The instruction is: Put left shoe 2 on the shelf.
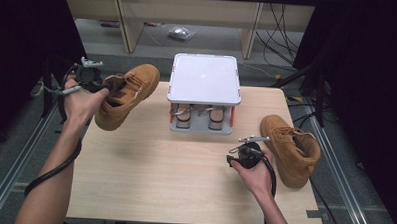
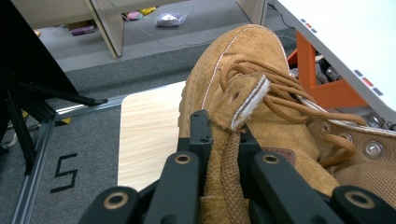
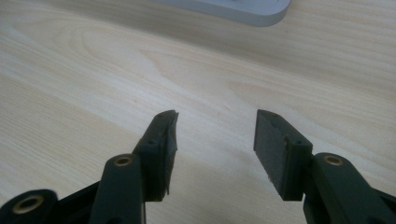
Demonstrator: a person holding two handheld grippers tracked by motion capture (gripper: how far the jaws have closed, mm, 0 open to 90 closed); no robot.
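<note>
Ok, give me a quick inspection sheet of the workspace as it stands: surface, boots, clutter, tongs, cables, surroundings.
Surface: light wooden table, bare in front.
Job's things: left boot lifted off the table at its left edge, held by its tongue; right boot lying on the table near the right edge.
Clutter: white-topped stand with orange supports at the table's far middle.
Tongs: left tongs shut on the left boot's tongue; right tongs open over bare wood, holding nothing.
Cables: a black cable trails along the left forearm; loose cables on the floor at far right.
Surroundings: grey floor, pale furniture legs behind, a crumpled plastic bag on the floor.
</note>
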